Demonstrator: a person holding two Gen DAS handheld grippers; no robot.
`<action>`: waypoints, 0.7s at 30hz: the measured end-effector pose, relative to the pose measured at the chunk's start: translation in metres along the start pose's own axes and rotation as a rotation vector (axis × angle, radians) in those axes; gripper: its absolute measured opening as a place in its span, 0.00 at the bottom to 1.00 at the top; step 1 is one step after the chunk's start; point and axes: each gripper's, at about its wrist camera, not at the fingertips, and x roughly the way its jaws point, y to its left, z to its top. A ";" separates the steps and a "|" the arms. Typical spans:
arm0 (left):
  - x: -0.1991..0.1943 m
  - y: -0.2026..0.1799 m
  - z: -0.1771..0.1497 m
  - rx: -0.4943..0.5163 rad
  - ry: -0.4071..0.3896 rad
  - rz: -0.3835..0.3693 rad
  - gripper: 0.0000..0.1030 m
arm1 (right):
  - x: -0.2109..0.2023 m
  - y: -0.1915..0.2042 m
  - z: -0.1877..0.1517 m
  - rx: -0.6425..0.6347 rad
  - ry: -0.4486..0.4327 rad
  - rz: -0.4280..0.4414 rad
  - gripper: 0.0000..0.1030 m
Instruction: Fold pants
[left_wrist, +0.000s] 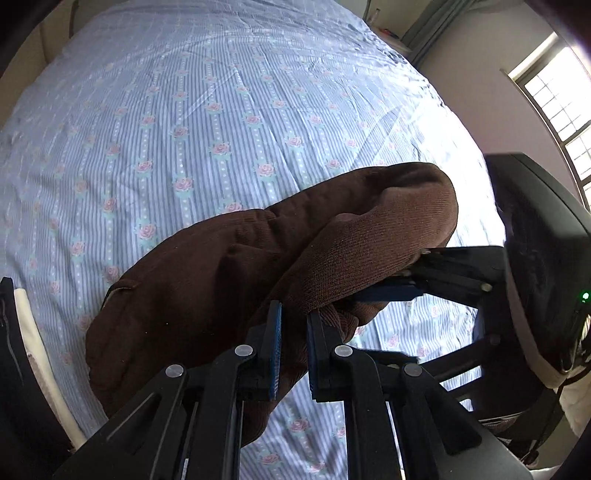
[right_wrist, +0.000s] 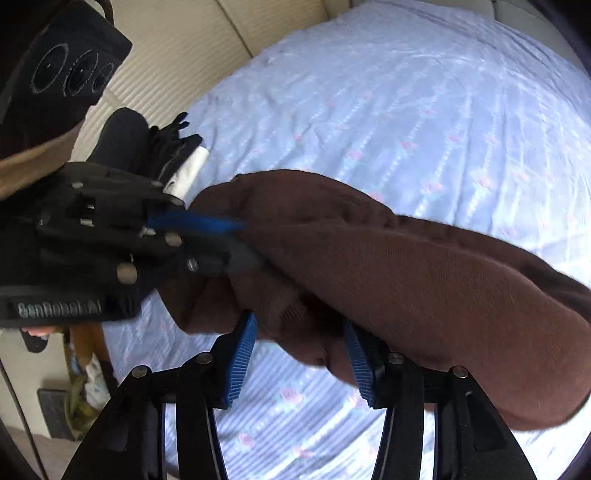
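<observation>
The brown pants (left_wrist: 207, 280) hang bunched above the bed, held up between both grippers. My left gripper (left_wrist: 293, 317) is shut on a fold of the pants, with cloth pinched between its blue pads. My right gripper (right_wrist: 299, 350) holds the pants (right_wrist: 424, 280) too, its blue pads set wider with a thick bundle of cloth between them. The right gripper shows in the left wrist view (left_wrist: 417, 277), clamped on the cloth. The left gripper shows in the right wrist view (right_wrist: 221, 236), gripping the cloth's other end.
A bed with a blue striped, rose-printed sheet (left_wrist: 221, 110) fills both views. A window (left_wrist: 554, 110) is at the right. A cream headboard or wall panel (right_wrist: 177, 48) lies beyond the bed. Clutter sits on the floor (right_wrist: 81, 398) by the bed.
</observation>
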 end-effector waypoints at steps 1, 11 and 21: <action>0.001 0.001 0.000 -0.005 0.002 -0.008 0.13 | 0.007 0.001 0.001 -0.013 0.030 0.024 0.49; 0.029 0.006 -0.027 -0.096 0.073 -0.065 0.33 | 0.027 -0.020 -0.050 0.243 0.087 0.137 0.24; -0.058 0.091 -0.101 -0.460 -0.191 0.150 0.67 | 0.029 -0.003 -0.079 0.389 0.128 -0.033 0.20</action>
